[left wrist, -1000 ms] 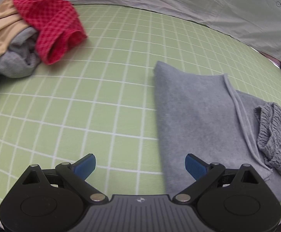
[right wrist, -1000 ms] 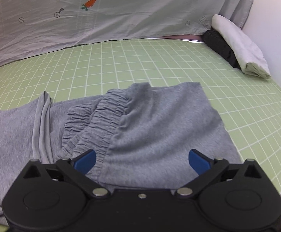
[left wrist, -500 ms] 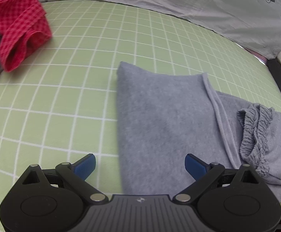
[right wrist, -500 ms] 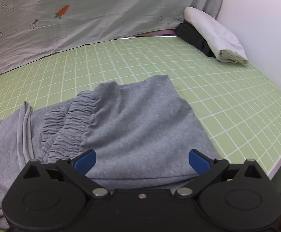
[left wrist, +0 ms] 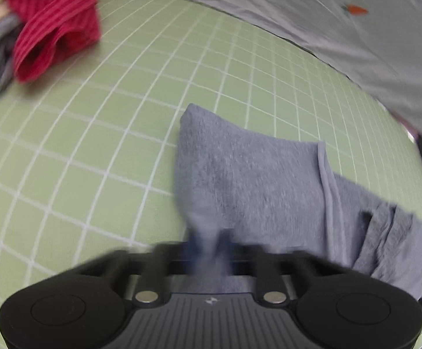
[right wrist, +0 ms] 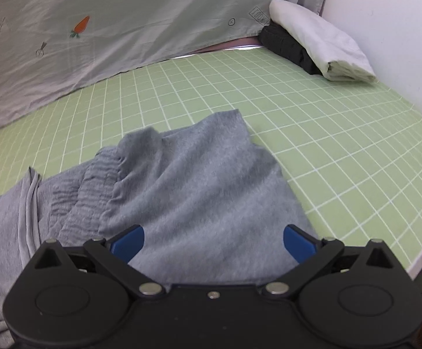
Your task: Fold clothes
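My left gripper is clamped on the near-left corner of the soft grey fleece pants, whose length runs rightward to my right gripper, fingers apart above the waistband end on the green grid mat.

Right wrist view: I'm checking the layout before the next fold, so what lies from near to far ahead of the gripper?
right gripper → grey garment → green grid mat → carrot-print sheet
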Motion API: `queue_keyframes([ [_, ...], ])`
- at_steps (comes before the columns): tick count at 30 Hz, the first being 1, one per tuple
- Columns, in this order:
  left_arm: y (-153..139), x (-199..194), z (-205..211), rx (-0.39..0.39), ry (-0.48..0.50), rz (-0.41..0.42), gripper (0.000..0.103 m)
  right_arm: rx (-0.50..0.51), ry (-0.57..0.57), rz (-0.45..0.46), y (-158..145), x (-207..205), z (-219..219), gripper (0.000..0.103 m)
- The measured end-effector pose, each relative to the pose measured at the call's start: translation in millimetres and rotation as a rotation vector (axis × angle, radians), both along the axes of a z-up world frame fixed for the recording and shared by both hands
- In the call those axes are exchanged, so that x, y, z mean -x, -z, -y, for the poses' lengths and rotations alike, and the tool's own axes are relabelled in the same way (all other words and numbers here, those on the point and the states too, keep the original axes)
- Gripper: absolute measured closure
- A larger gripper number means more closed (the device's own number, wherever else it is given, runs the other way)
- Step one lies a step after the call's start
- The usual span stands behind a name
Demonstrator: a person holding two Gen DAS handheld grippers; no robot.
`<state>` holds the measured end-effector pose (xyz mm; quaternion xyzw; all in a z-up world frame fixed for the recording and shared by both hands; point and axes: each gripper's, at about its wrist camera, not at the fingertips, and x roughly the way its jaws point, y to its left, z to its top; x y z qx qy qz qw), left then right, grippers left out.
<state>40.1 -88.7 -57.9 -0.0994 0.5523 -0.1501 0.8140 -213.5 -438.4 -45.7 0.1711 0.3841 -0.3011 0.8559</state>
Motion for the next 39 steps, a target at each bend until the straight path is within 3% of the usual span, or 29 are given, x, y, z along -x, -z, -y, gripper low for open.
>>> queue_keyframes([
  [7,-58,34,60,0.109,-0.009,0.088,0.095,-0.034,-0.041,0.02,0,18,61,0.0],
  [12,-79,64,159,0.196,0.095,0.114,0.095,-0.058,-0.071,0.034,0,31,104,0.0],
  [16,-71,93,245,0.25,0.208,0.076,0.093,-0.045,-0.111,0.036,-2,44,142,0.0],
  [19,-52,116,287,0.207,0.234,0.03,0.08,-0.039,-0.128,0.016,0,54,168,0.0],
  [21,-48,127,296,0.209,0.236,0.007,0.061,-0.04,-0.13,0.011,2,59,182,0.0],
  [24,-58,133,285,0.182,0.201,0.073,0.036,-0.029,-0.14,0.005,4,60,189,0.0],
  [27,-68,127,258,0.132,0.114,0.13,0.033,-0.027,-0.16,0.0,7,51,188,0.0],
  [32,-71,124,205,0.042,-0.025,0.132,0.03,-0.031,-0.233,0.035,3,23,167,0.0],
  [39,-68,123,143,-0.008,-0.056,0.111,0.029,-0.06,-0.301,0.066,-2,-8,114,0.0],
])
